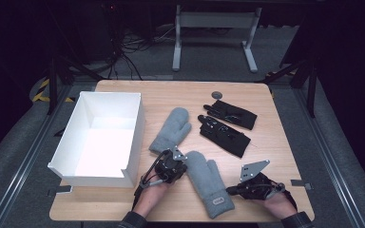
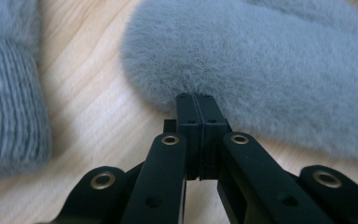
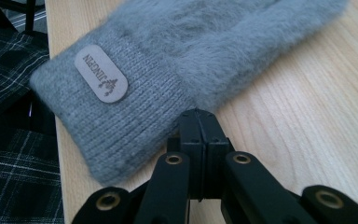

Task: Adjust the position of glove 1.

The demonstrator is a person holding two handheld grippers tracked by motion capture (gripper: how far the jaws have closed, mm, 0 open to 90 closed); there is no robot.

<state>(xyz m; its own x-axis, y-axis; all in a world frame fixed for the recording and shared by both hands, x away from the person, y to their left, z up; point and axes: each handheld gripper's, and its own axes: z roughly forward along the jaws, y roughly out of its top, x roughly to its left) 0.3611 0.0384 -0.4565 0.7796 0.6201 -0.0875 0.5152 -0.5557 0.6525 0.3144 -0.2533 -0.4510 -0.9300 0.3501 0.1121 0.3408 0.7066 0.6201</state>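
Note:
Two fluffy grey mittens lie on the wooden table [image 1: 275,156]. The near mitten [image 1: 208,183] points up-left, its ribbed cuff with an oval label [image 3: 101,73] toward the front edge. My left gripper [image 1: 185,166] is shut, and its tips [image 2: 196,99] touch the fuzzy fingertip end of this mitten [image 2: 270,70]. My right gripper [image 1: 228,190] is also shut, with its tips [image 3: 198,113] against the edge of the cuff [image 3: 135,116]. I see no fabric between either pair of jaws. The far mitten [image 1: 172,129] lies just beyond; its cuff [image 2: 9,93] is beside my left gripper.
An open white box [image 1: 102,137] stands on the left of the table. Two black gloves [image 1: 224,135] [image 1: 232,114] lie at the back right, with a small dark disc [image 1: 217,95] behind them. Plaid clothing [image 3: 9,93] is past the front edge.

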